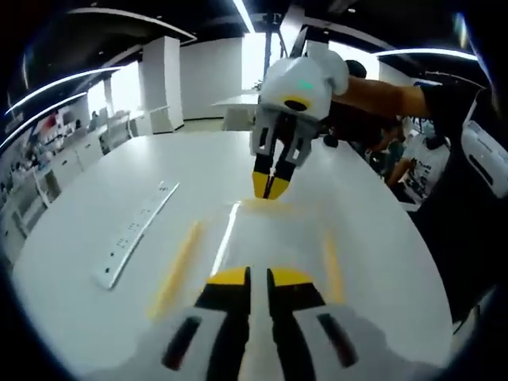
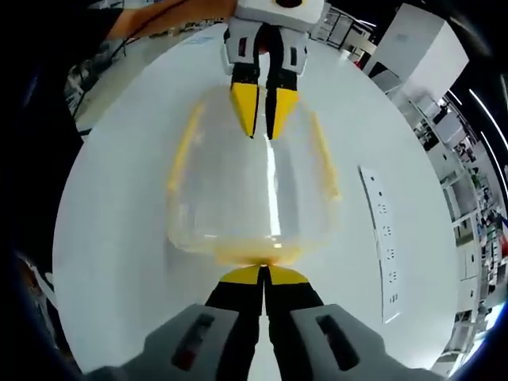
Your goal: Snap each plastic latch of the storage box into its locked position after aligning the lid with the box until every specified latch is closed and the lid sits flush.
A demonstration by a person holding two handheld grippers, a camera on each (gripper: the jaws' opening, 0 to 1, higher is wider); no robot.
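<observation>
Storage box [image 2: 254,190], clear with yellow latches, sits on the white table [image 2: 111,238] between two opposed grippers. The right gripper [image 2: 264,274], jaws pressed together, meets the near-end latch [image 2: 254,255]; the left gripper [image 1: 258,276], jaws nearly together, is at the opposite end. A white power strip [image 2: 381,238] lies beside the box.

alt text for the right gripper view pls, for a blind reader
A clear storage box with yellow latches lies lid-on on a white table, with a gripper at each short end. The right gripper, jaws together, meets the near yellow latch; the left gripper points down at the far end. A white power strip lies to the right.
</observation>
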